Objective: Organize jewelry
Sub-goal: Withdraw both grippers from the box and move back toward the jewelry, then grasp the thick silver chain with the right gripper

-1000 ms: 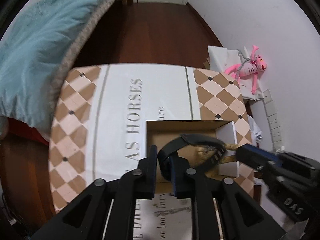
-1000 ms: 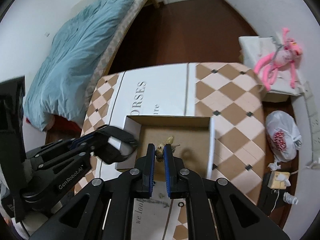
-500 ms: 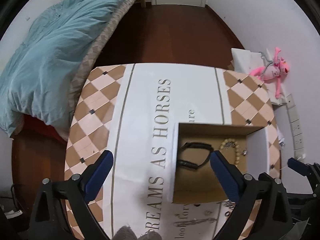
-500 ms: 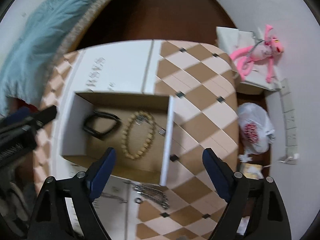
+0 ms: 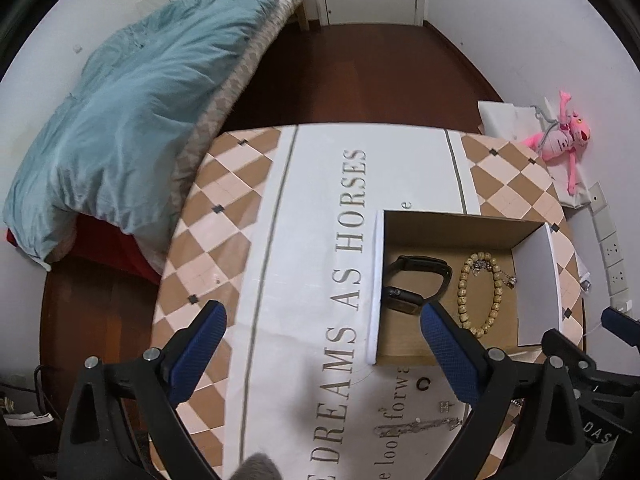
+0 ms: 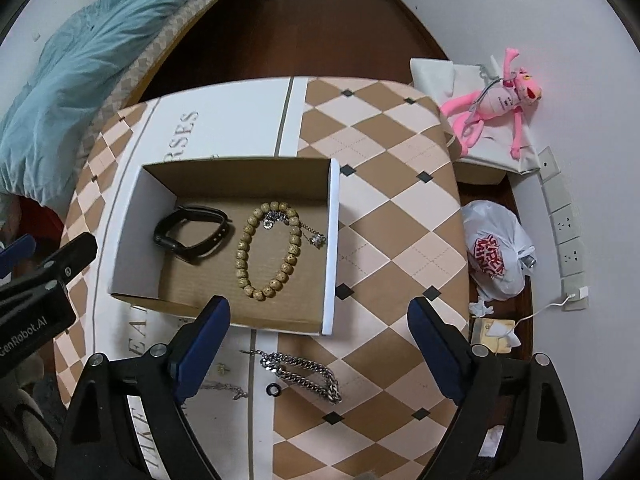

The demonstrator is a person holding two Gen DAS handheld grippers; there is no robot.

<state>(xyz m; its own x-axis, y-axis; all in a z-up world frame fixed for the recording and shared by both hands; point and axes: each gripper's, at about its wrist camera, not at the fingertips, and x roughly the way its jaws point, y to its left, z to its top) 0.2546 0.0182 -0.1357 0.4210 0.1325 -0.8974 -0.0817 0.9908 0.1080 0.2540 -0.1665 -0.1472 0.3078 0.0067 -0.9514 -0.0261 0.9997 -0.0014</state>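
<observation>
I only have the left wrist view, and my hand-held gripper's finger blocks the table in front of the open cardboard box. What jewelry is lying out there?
Observer: A chunky silver link chain lies on the checkered tablecloth, just outside the near wall of the open cardboard box.
Operator: Is the right hand-held gripper holding anything?
Observer: No. The right hand-held gripper is wide open and grips nothing.
Operator: Anything on the floor to the right of the table?
Observer: Yes, a white plastic bag with red print sits on the floor beside the table.
</observation>
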